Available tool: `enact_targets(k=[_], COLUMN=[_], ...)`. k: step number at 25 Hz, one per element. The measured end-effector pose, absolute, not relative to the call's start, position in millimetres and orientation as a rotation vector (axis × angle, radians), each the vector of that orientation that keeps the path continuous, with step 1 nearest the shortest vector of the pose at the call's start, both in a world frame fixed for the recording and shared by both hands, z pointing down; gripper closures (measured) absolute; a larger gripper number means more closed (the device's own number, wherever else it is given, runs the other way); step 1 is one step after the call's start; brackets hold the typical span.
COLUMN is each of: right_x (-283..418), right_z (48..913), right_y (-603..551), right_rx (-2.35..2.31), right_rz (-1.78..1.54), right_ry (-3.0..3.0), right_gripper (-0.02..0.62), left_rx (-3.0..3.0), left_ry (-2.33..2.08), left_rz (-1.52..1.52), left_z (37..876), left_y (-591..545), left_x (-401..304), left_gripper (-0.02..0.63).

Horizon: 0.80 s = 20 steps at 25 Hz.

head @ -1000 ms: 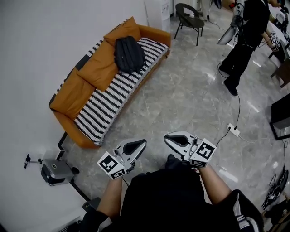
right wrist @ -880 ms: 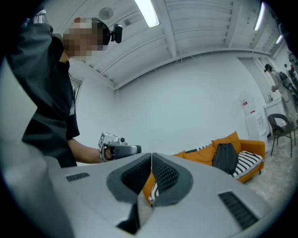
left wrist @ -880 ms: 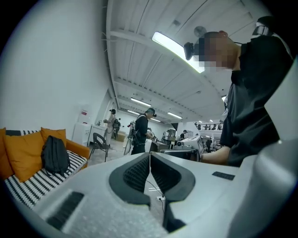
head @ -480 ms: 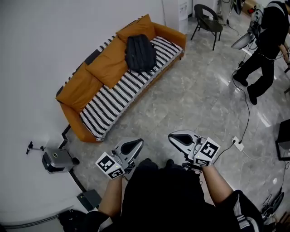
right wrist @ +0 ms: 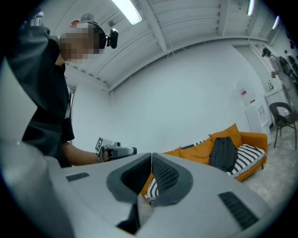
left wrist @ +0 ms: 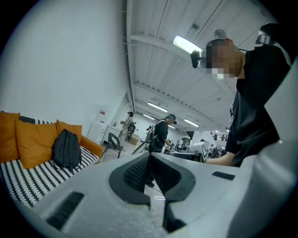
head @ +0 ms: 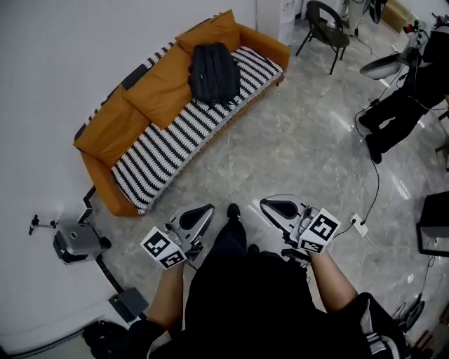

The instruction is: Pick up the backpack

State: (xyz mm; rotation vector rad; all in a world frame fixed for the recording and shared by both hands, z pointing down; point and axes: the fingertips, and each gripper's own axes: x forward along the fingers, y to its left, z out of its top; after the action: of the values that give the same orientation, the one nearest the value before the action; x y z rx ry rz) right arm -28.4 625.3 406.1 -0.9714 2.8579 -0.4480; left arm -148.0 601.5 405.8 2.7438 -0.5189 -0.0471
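A black backpack (head: 213, 73) leans upright against the orange back cushions of a sofa (head: 112, 198) with a black-and-white striped seat, far ahead across the floor. It also shows in the left gripper view as the backpack (left wrist: 66, 149) and in the right gripper view as the backpack (right wrist: 223, 154). My left gripper (head: 204, 210) and right gripper (head: 266, 205) are both held level near my waist, far short of the sofa. Each has its jaws shut together with nothing between them, as the left gripper (left wrist: 150, 158) and right gripper (right wrist: 152, 158) views show.
A small wheeled device (head: 76, 243) stands by the wall left of me. A black chair (head: 327, 21) is beyond the sofa's far end. Another person (head: 403, 105) stands at the right, near a power strip (head: 359, 226) and cables on the marble floor.
The sofa and backpack have shifted in the head view as I walked forward. My foot now shows between the two grippers. Both grippers stayed shut and empty.
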Motion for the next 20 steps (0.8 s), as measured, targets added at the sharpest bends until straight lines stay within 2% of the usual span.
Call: enact_targets(k=[11,20], right_x=[-2,-21], right_z=[392,385], right_y=[513,428], right_rx=[-1.173,-1.219], right_rz=[-0.463,-0.469], right_ry=[2.822,2.866], right_gripper=[0.568,0.568], left_rx=[2.743,2.719], left_ry=[-0.35,-0.262], left_rz=[-0.1,-0.126], left_z=[398,403], left_y=[480,399], left_x=[-120,-125], left_gripper=[0.581,0.581])
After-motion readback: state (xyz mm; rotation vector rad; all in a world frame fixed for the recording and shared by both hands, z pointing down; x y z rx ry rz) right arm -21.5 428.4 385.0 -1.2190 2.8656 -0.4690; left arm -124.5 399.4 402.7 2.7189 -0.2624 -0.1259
